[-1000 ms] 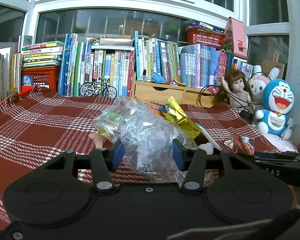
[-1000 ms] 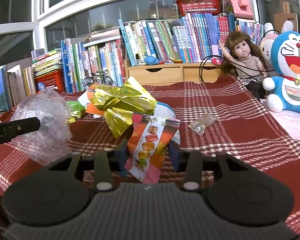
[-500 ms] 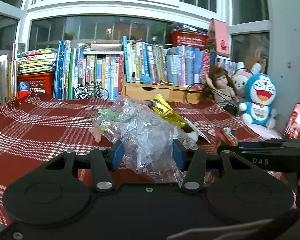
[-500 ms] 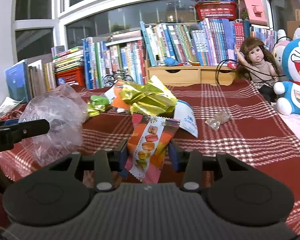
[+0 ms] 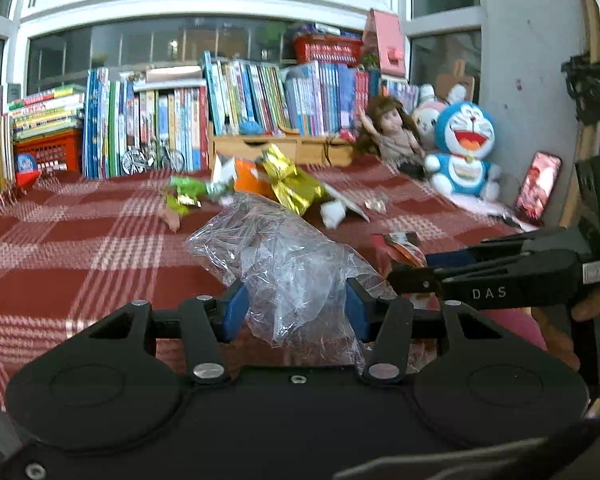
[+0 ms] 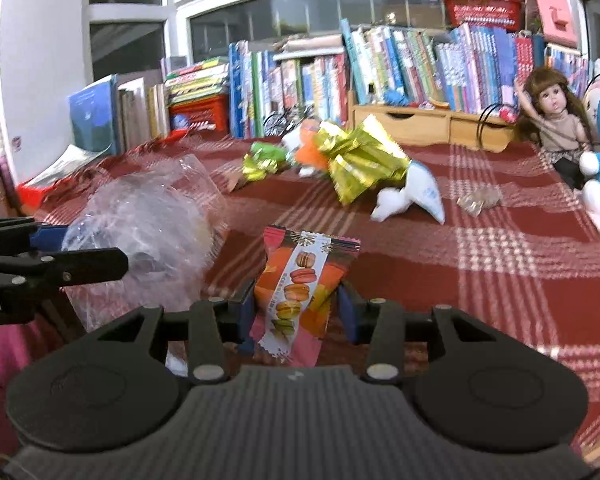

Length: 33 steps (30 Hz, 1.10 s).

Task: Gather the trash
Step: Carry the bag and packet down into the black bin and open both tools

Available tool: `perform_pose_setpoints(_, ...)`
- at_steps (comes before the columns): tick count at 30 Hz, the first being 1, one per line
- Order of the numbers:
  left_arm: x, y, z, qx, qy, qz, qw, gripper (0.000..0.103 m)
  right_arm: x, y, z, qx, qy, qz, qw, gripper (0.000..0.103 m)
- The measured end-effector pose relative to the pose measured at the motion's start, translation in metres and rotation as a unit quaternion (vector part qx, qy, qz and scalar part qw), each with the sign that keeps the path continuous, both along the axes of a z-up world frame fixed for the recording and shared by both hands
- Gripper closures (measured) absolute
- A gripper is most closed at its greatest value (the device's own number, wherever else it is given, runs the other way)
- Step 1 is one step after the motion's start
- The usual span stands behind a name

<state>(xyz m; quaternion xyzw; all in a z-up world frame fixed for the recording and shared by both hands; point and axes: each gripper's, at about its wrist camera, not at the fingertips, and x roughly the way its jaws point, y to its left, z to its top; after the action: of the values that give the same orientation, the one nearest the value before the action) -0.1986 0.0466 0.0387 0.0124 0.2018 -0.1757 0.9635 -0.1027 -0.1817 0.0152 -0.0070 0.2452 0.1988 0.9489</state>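
Between your left tongs (image 5: pixel 294 312), the clear plastic bag (image 5: pixel 284 264) is sitting crumpled and bulging, and the blue pads are pressing into it from both sides, so you are clamping it. Your right tongs (image 6: pixel 296 312) are clamping the macaron snack wrapper (image 6: pixel 300 280) upright between their pads. Both loads are hanging just above the red plaid blanket (image 6: pixel 480 272), near its front edge.

To do this step well, I judge you should be bringing the wrapper over to the bag's mouth rather than crushing the bag harder; thin film slips and folds shut easily. I cannot tell where the opening is from either view, so you are better off finding it before letting the wrapper go. Keep both grips steady while the pictures are blurring with movement.

As for containers, the bag looks mostly empty: only creased film is showing, and anything inside is too unclear to name. Farther back on the blanket, more trash is lying loose: a gold foil wrapper (image 6: pixel 360 160), a green wrapper (image 6: pixel 266 162), a white-and-blue packet (image 6: pixel 414 196) touching the gold one, and a small clear wrapper (image 6: pixel 480 200) off to the right, well apart from your tongs.
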Motion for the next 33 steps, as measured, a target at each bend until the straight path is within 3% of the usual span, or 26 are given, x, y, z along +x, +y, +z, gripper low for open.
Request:
perform_pose_setpoints(21, -0.014, -0.006, -0.062, 0.023, 0.135, 0.005, 0.9905, 0.055, -0.016, 0.017, -0.074, -0.010, 0.129, 0.028, 0.991, 0.055)
perform_pose_setpoints(33, -0.005, -0.014, -0.105, 0.040, 0.219, 0.008, 0.9748, 0.057, -0.008, 0.018, -0.107, -0.018, 0.183, 0.026, 0.983, 0.055)
